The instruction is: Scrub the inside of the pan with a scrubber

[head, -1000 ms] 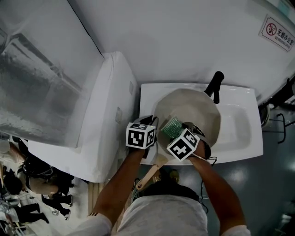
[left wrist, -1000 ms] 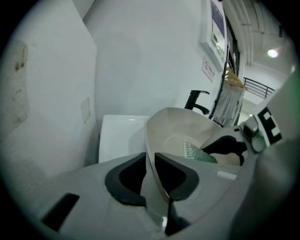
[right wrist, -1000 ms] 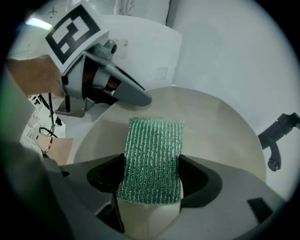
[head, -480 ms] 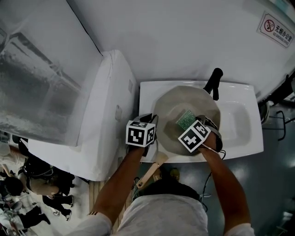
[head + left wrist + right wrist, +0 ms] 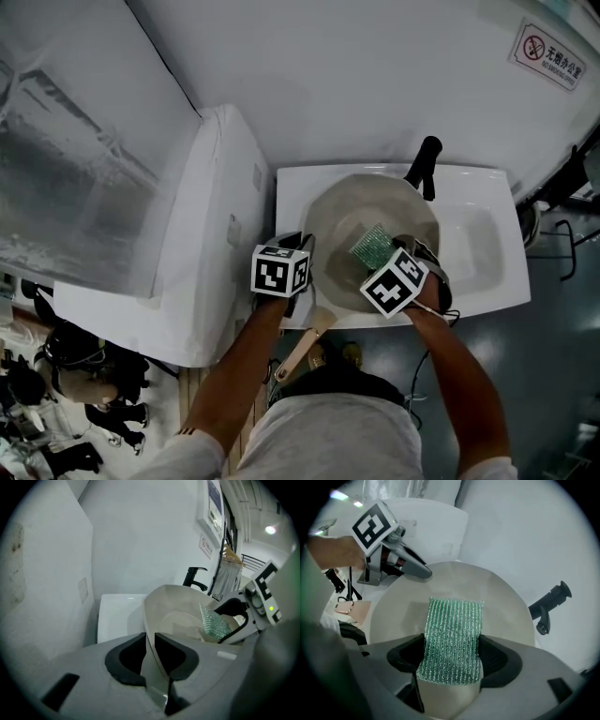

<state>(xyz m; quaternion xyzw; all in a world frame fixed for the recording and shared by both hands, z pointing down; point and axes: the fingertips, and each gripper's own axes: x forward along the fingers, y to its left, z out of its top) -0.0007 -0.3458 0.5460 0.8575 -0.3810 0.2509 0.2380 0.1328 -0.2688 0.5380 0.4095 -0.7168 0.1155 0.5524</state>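
Observation:
A beige pan [image 5: 347, 220] lies tilted in the white sink [image 5: 478, 187]; a wooden handle [image 5: 305, 347] sticks out over the sink's near edge. My left gripper [image 5: 307, 255] is shut on the pan's left rim [image 5: 149, 641], one jaw inside and one outside. My right gripper [image 5: 382, 258] is shut on a green mesh scrubber [image 5: 372, 247]. In the right gripper view the scrubber [image 5: 452, 639] stands out of the jaws against the pan's inner surface [image 5: 506, 606]. The left gripper view shows the scrubber [image 5: 213, 623] over the pan's right half.
A black faucet [image 5: 424, 164] stands at the sink's far edge, just behind the pan. A white covered unit [image 5: 206, 234] borders the sink on the left and a white wall rises behind it. To the pan's right, the sink basin [image 5: 483, 248] lies bare.
My right gripper has carried the scrubber from the pan's near left part across to its right side. The left gripper has kept its hold on the rim.

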